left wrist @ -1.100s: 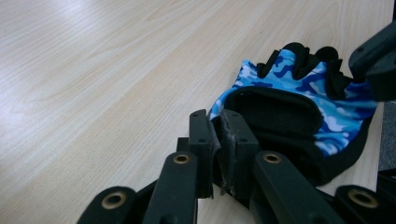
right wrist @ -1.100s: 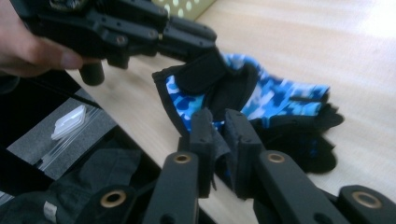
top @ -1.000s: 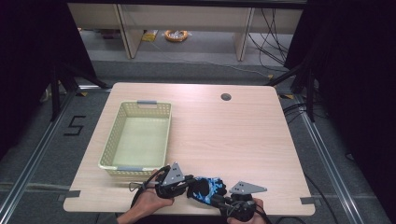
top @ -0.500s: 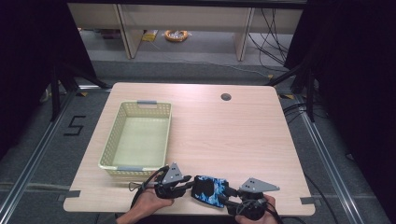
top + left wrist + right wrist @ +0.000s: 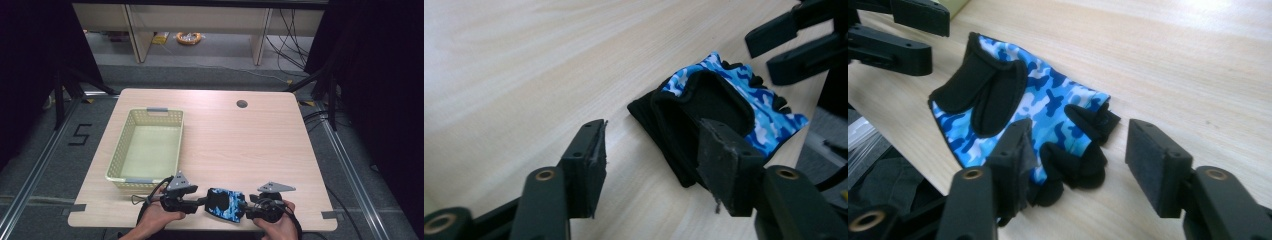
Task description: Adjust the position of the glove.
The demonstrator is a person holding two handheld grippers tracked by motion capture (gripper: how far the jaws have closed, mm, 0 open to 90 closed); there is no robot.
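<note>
A fingerless glove point(image 5: 225, 203) in blue camouflage with black trim lies flat at the table's front edge. My left gripper point(image 5: 201, 202) is at its wrist end and my right gripper point(image 5: 245, 210) at its finger end. In the left gripper view my left gripper point(image 5: 654, 137) is open, with the glove's black cuff point(image 5: 684, 115) just beyond its jaws and one jaw overlapping the cuff's edge. In the right gripper view my right gripper point(image 5: 1083, 137) stands open around the black finger stubs point(image 5: 1083, 150) and grips nothing.
A pale green plastic basket point(image 5: 120, 160) stands empty on the left half of the wooden table point(image 5: 240, 145). A round cable hole point(image 5: 242, 104) sits near the far edge. The glove lies close to the front edge, with the person's hands just behind it.
The right gripper has moved to the right, away from the left one. The glove, bunched between the two grippers before, now lies spread out flat between them.
</note>
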